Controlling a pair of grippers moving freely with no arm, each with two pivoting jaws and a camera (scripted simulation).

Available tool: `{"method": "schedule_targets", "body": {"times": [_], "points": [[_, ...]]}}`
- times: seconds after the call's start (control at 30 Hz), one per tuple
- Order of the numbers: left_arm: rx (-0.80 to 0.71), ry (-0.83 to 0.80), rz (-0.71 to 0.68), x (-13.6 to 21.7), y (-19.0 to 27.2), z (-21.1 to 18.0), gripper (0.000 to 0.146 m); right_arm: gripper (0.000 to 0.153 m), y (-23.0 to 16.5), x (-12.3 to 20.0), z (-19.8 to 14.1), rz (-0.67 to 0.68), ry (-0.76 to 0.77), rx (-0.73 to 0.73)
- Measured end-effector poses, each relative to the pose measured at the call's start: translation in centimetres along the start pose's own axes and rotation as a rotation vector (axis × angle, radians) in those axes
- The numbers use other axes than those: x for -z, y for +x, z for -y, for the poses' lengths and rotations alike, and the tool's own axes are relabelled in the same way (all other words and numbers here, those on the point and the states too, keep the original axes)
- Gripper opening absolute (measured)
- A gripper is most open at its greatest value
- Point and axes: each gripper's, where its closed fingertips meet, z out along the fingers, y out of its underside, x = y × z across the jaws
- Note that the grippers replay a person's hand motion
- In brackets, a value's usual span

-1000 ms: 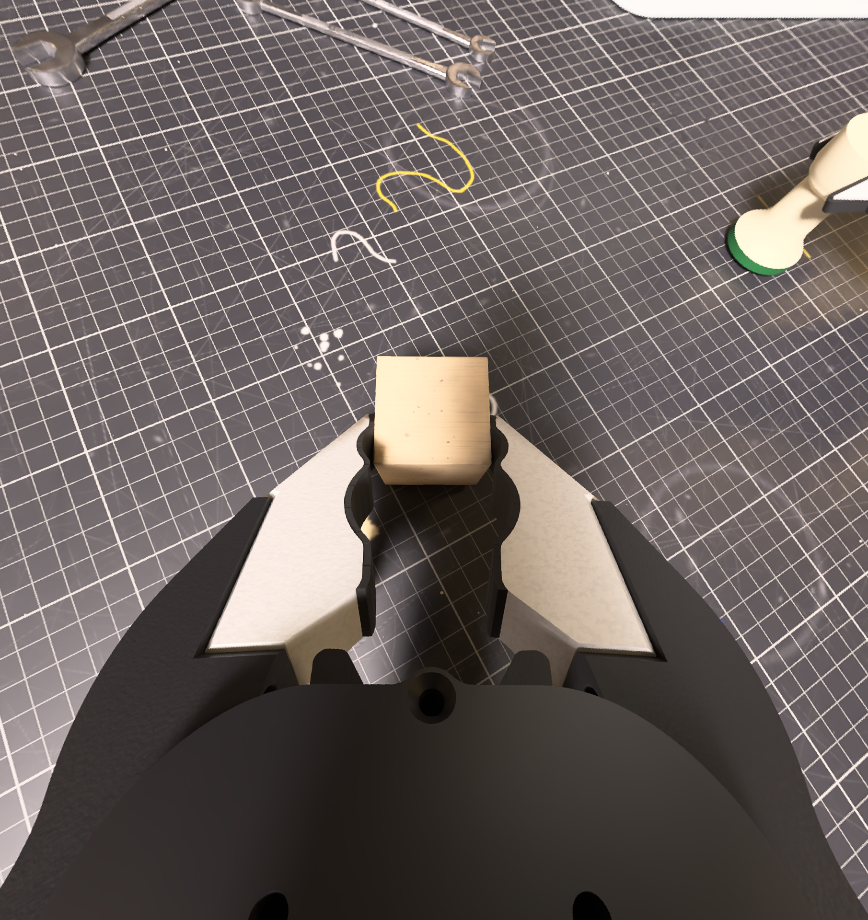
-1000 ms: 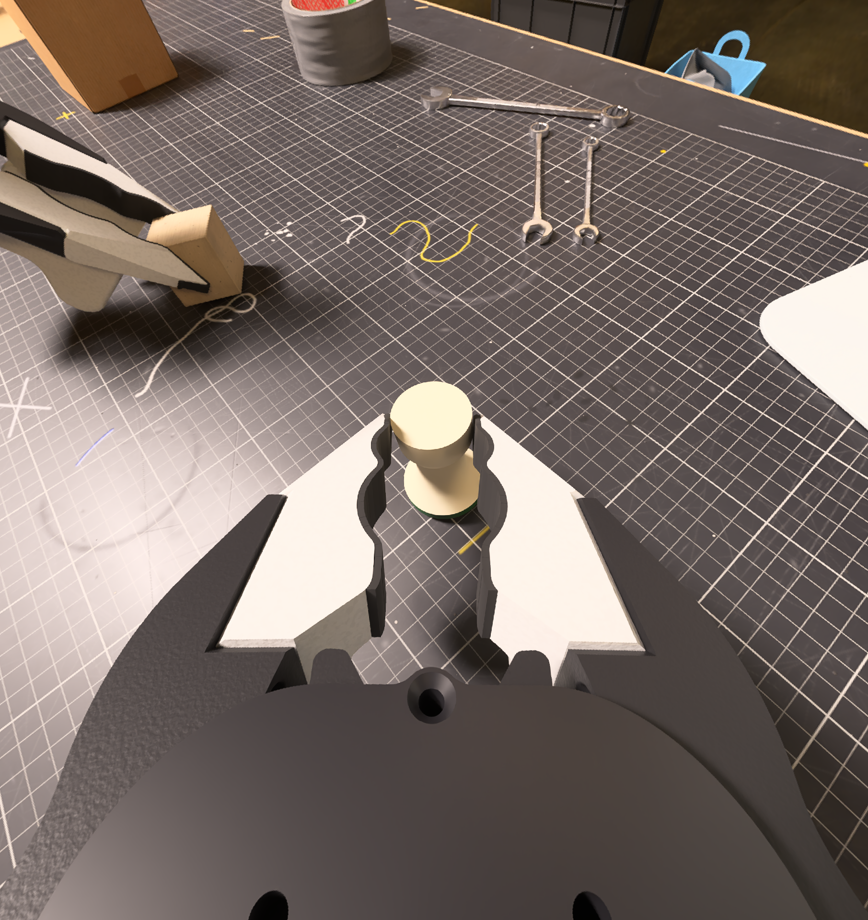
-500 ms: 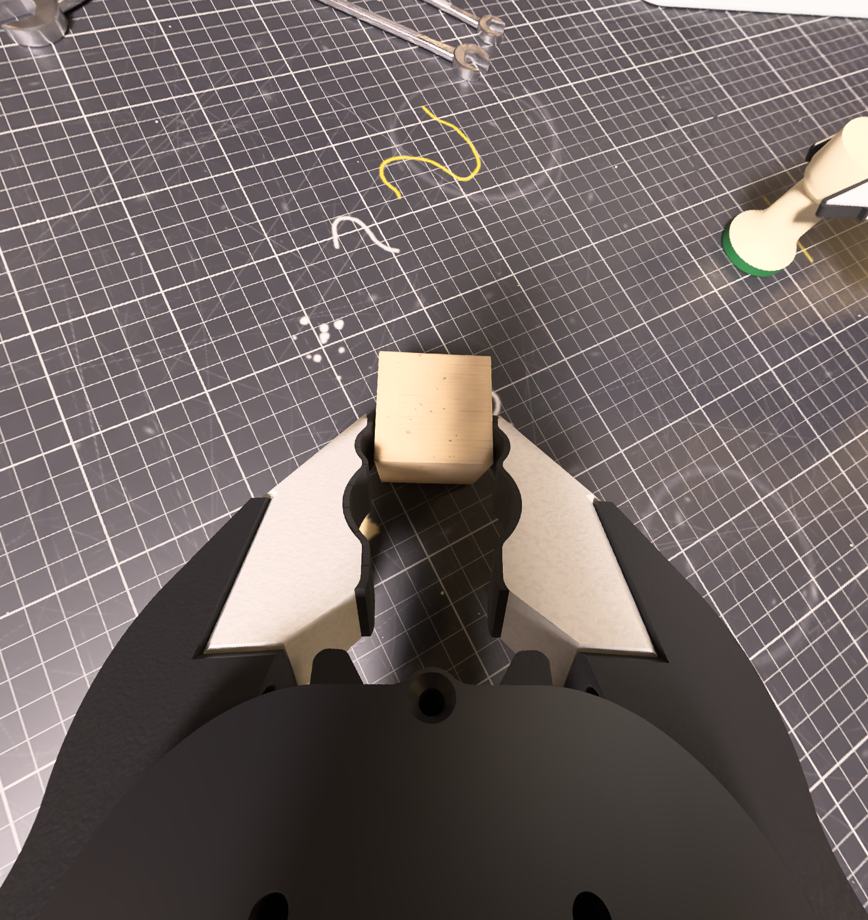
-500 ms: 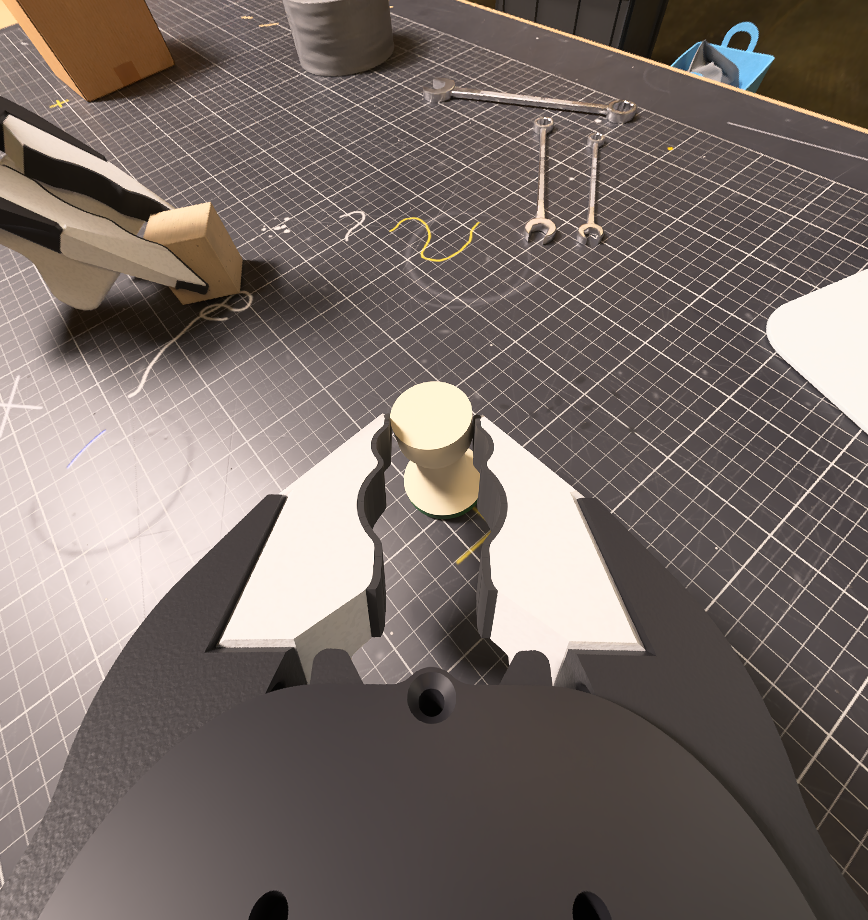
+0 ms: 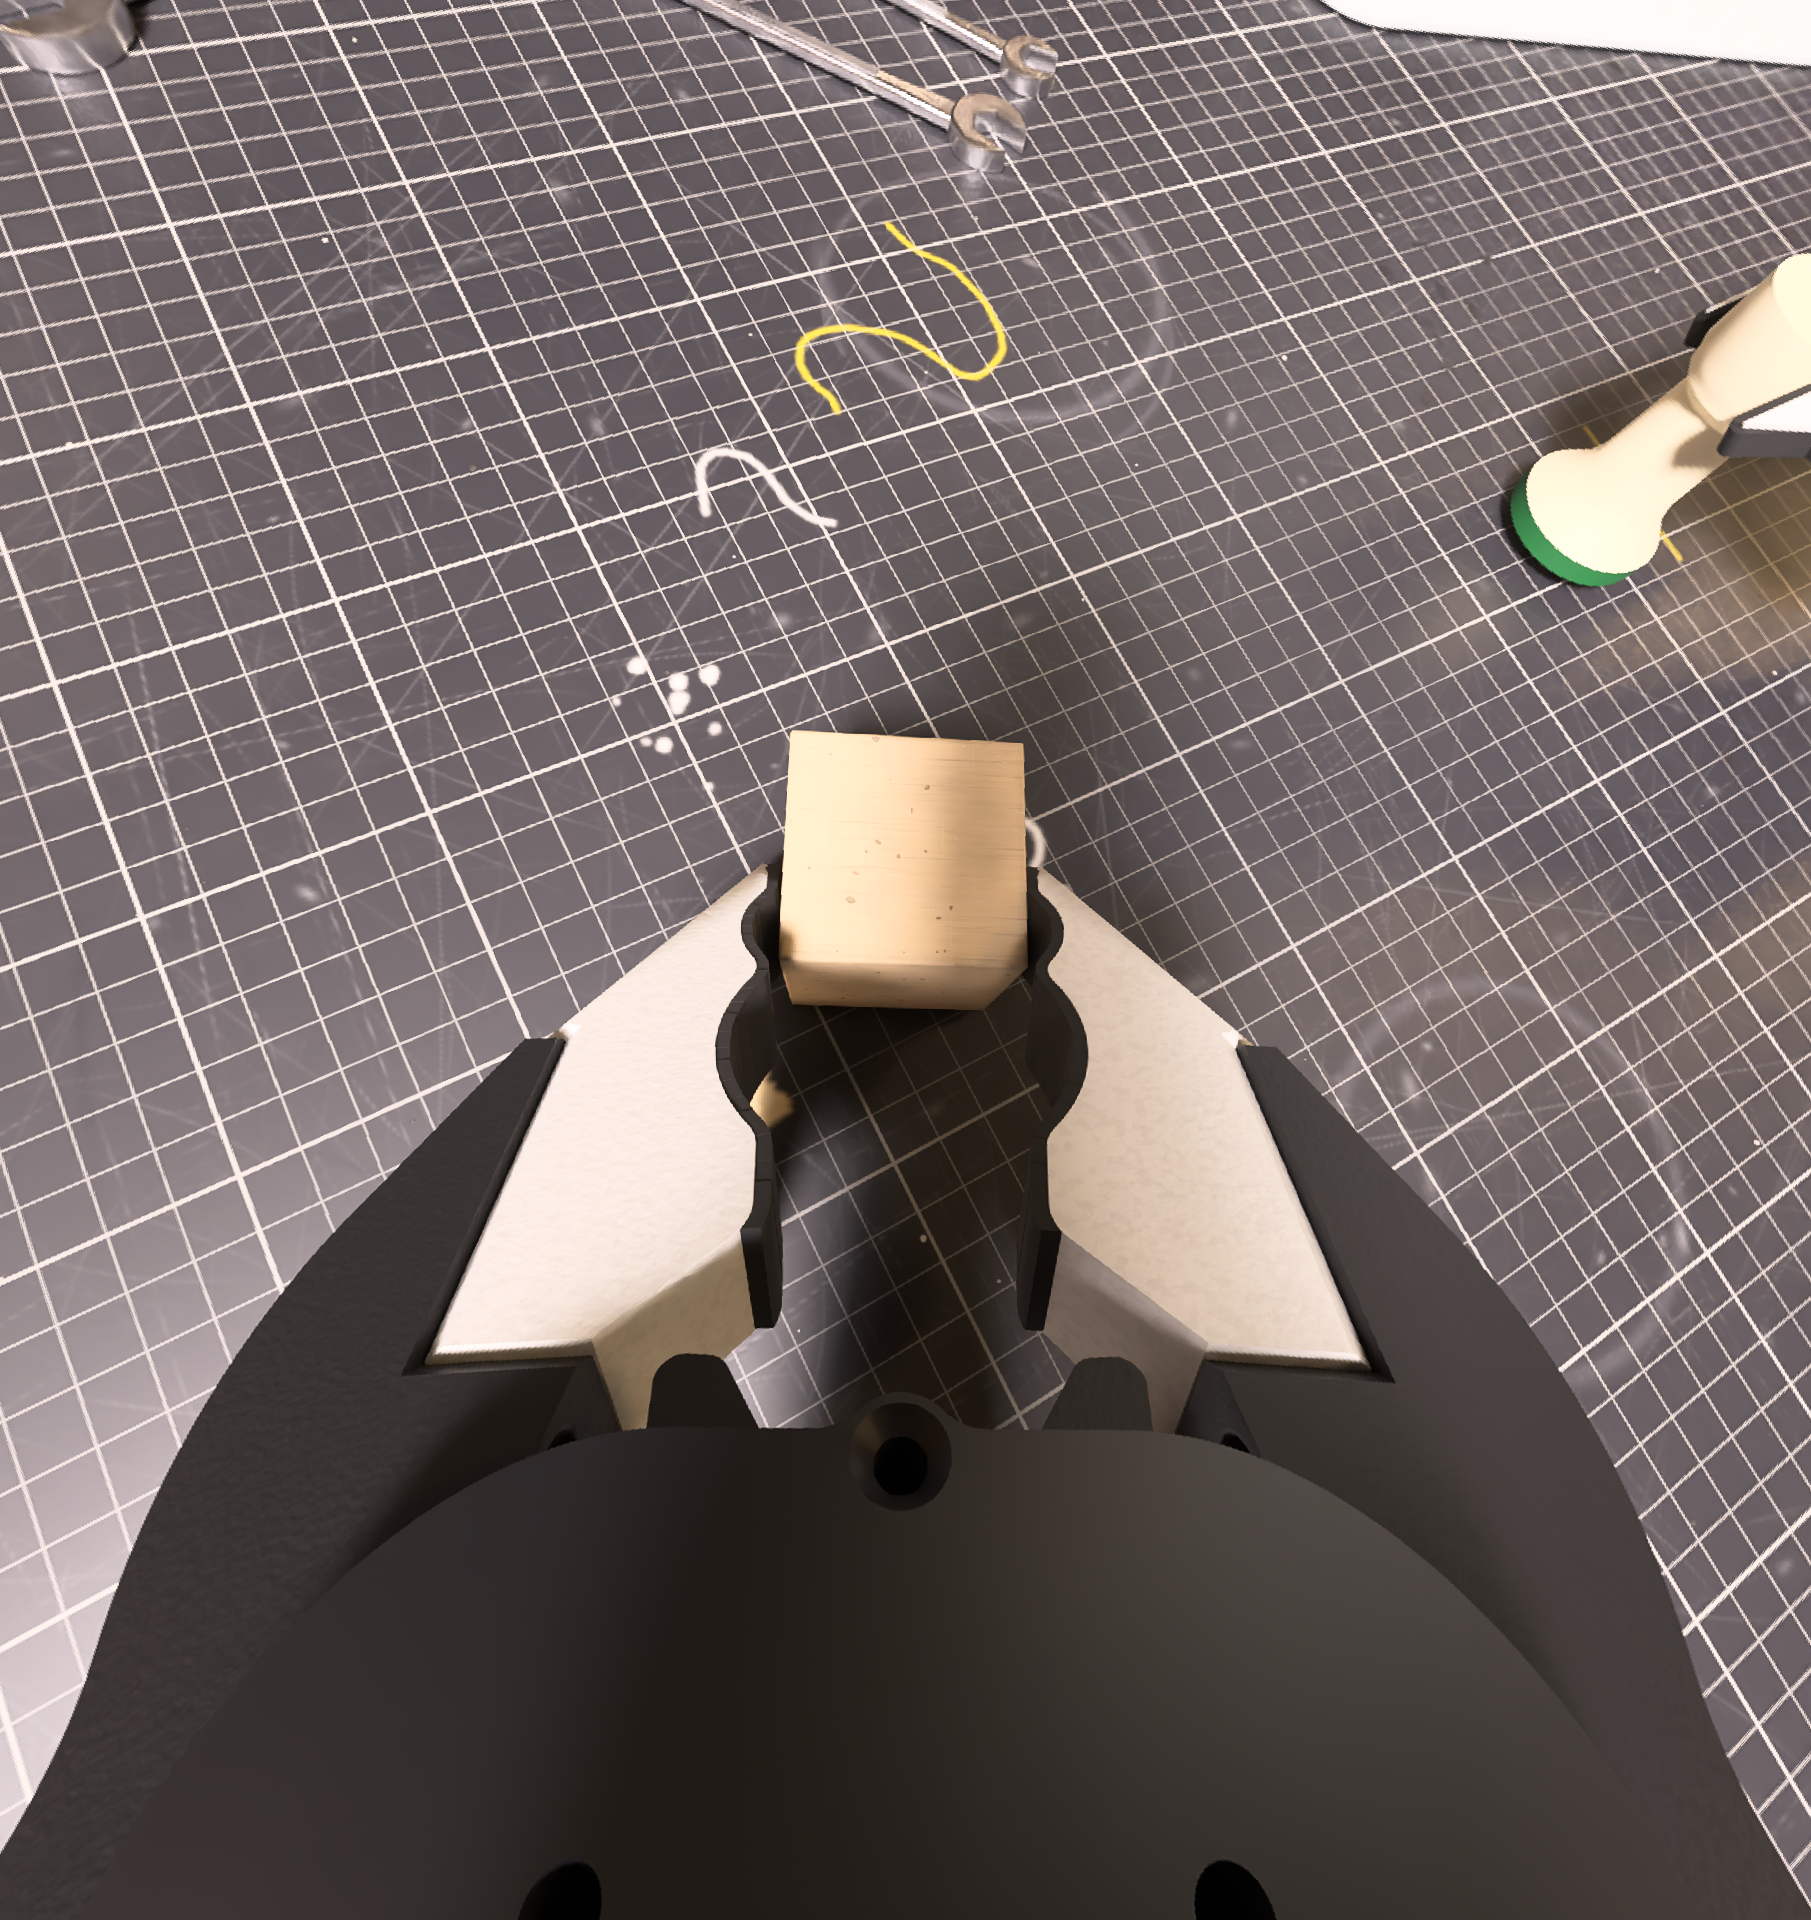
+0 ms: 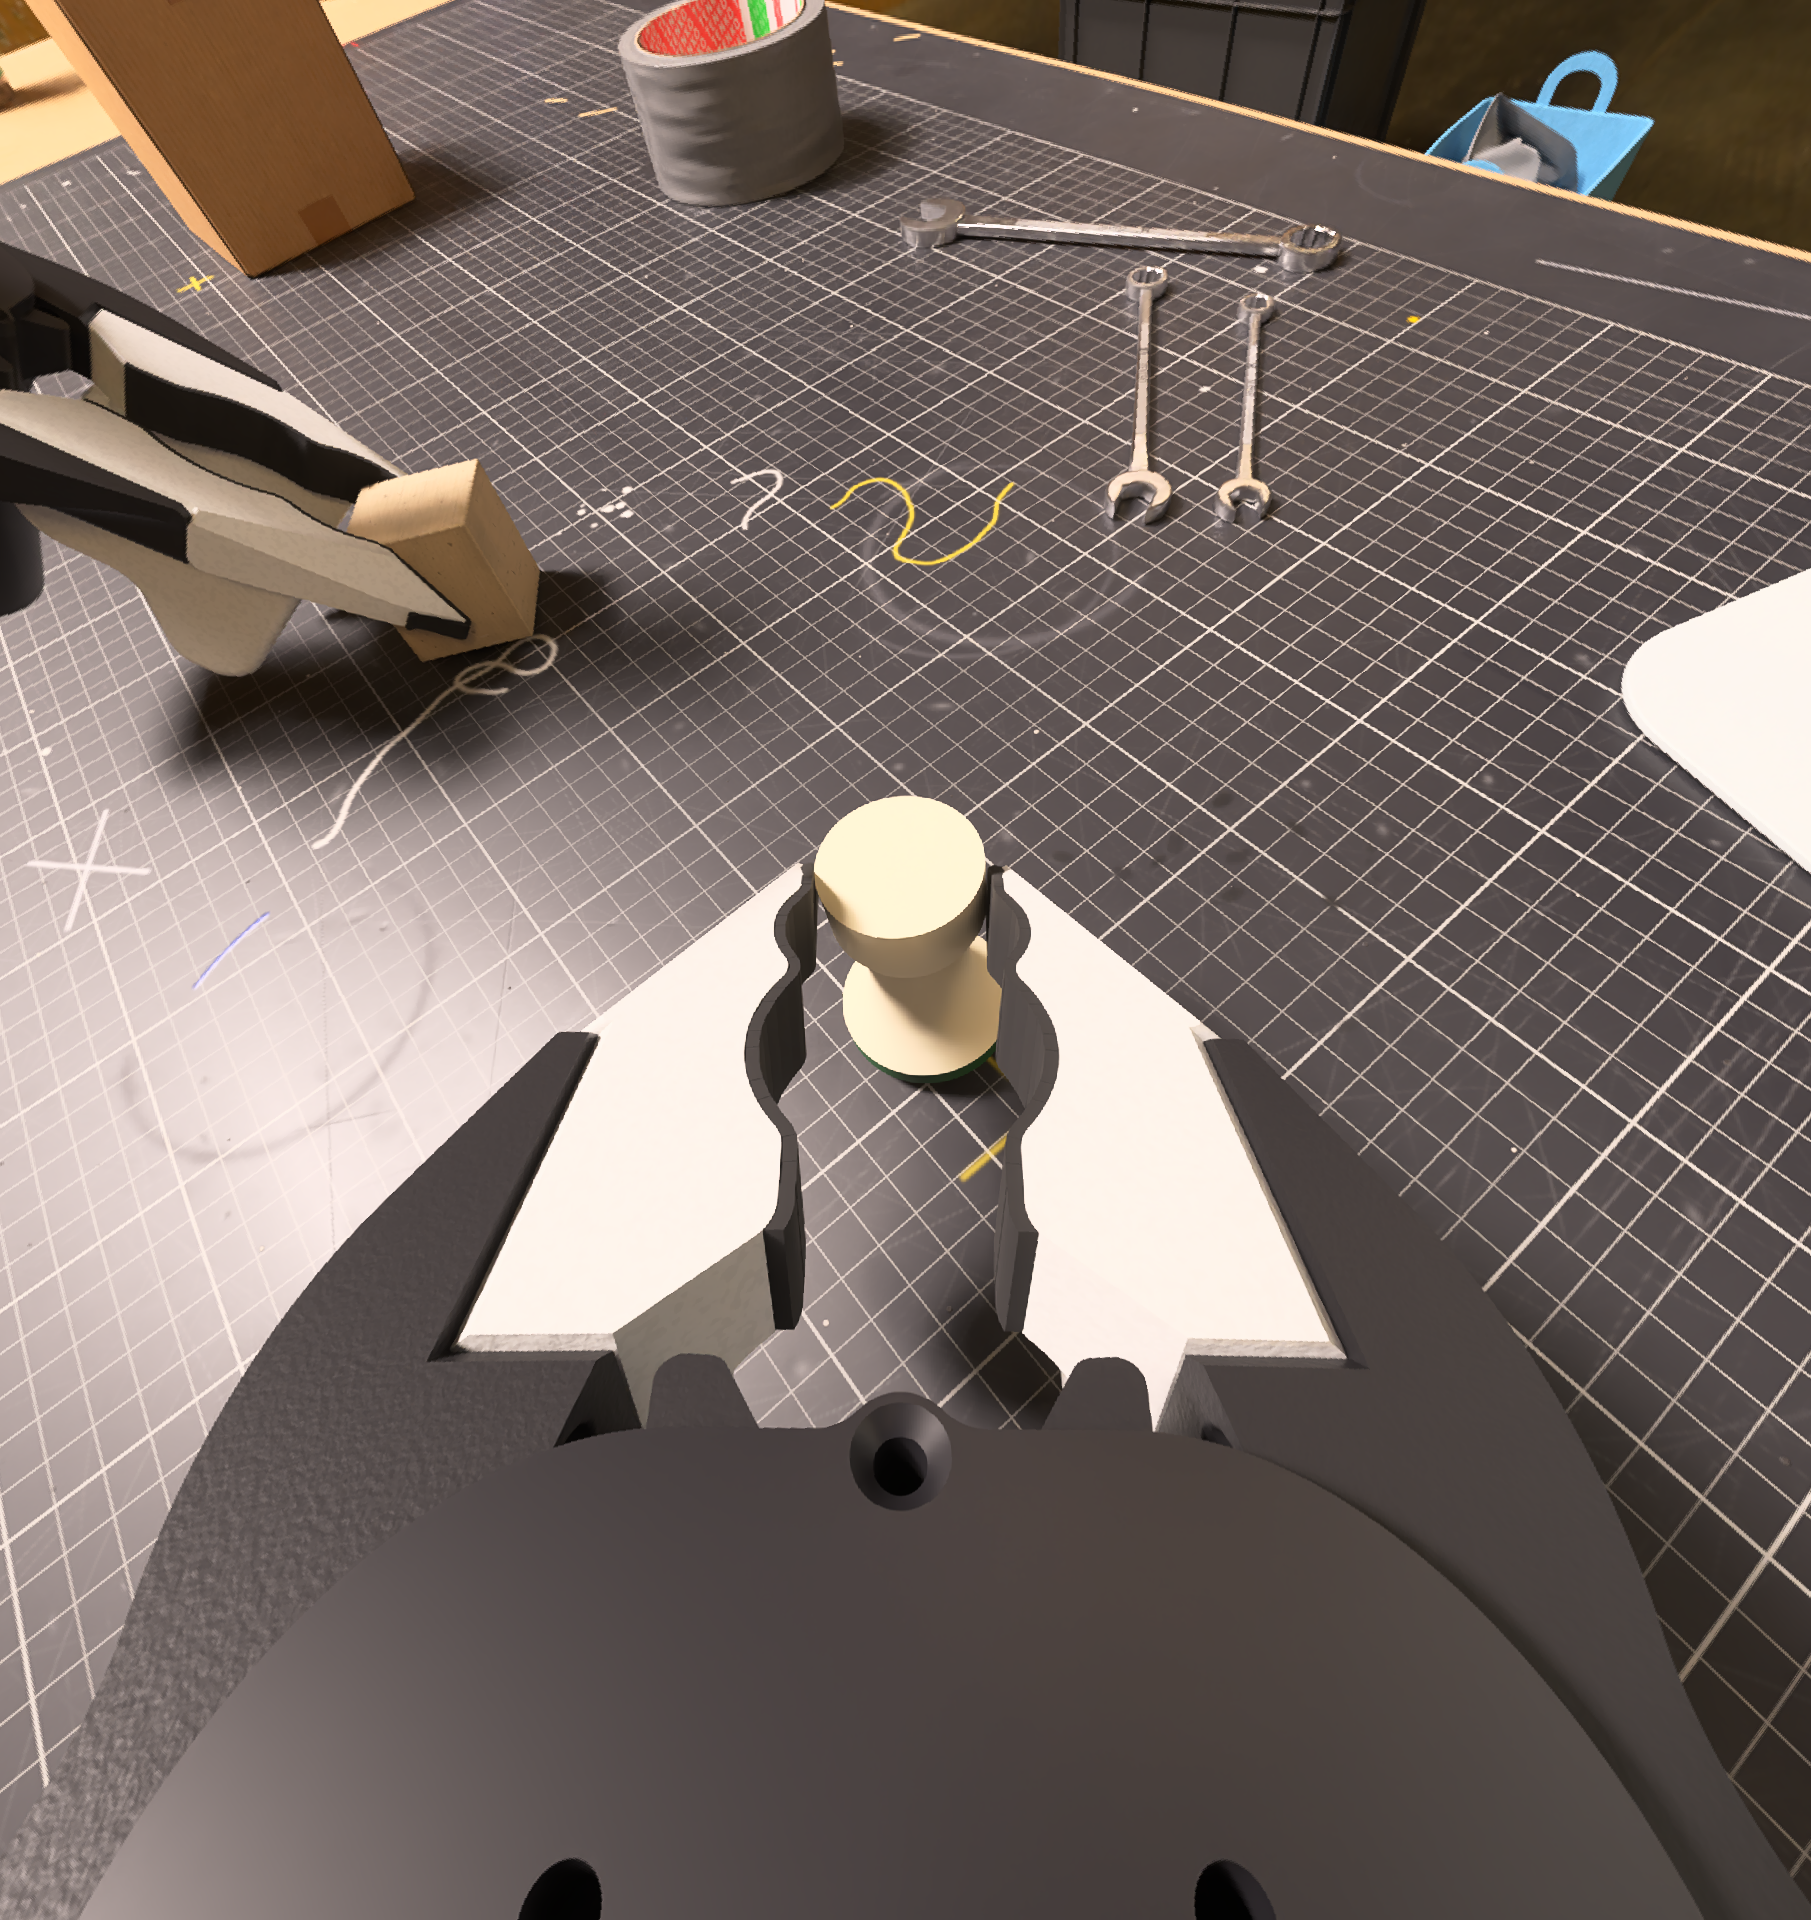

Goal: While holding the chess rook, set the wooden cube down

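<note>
My left gripper (image 5: 901, 904) is shut on the pale wooden cube (image 5: 906, 862), low over the dark cutting mat (image 5: 361, 520). In the right wrist view the cube (image 6: 465, 551) sits between the left gripper's fingertips (image 6: 402, 582), its lower corner at or just above the mat beside a loop of white string (image 6: 506, 665). My right gripper (image 6: 899, 904) is shut on the cream chess rook (image 6: 899, 883) by its head; the rook's green base is near the mat. The rook (image 5: 1607, 499) also shows in the left wrist view at far right, tilted.
Three wrenches (image 6: 1140, 395) lie at the back, with a grey tape roll (image 6: 735, 104) and a cardboard box (image 6: 246, 125) farther left. A white board (image 6: 1774, 717) is at right. Yellow thread (image 6: 922, 520) lies mid-mat. The table edge (image 6: 1503, 166) runs behind.
The left gripper has crept forward and lower with the cube still gripped. The right gripper stays shut on the rook; its view has tilted up slightly.
</note>
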Motion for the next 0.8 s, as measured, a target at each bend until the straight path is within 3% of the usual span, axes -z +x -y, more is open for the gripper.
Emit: {"method": "schedule_targets", "body": {"times": [0.8], "points": [[0.011,-0.003,-0.008,0.02,0.00,-0.01,0.046,0.032,-0.10,-0.05,-0.06,0.008,-0.004,0.002]]}}
